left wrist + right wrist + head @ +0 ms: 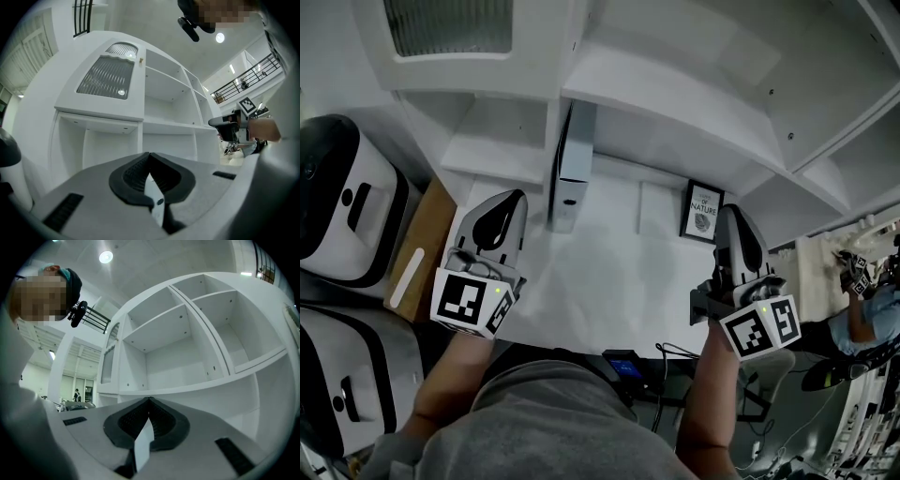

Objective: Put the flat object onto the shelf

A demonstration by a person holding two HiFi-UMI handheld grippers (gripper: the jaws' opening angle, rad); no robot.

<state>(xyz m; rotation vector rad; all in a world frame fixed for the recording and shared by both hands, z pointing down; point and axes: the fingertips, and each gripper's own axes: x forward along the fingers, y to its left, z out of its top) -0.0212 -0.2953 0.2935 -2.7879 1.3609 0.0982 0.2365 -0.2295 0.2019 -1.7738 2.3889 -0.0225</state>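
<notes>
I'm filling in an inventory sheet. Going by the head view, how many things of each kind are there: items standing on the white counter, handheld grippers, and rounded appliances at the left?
White upright folder: 1
Black-framed picture: 1
Handheld grippers: 2, left gripper and right gripper
White-and-black rounded appliances: 2
Total: 6

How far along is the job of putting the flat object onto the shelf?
Possibly done: the framed picture stands on the white shelf. In hand: nothing; the left hand-held gripper and right hand-held gripper are both shut, empty. Left: nothing obvious.
</notes>
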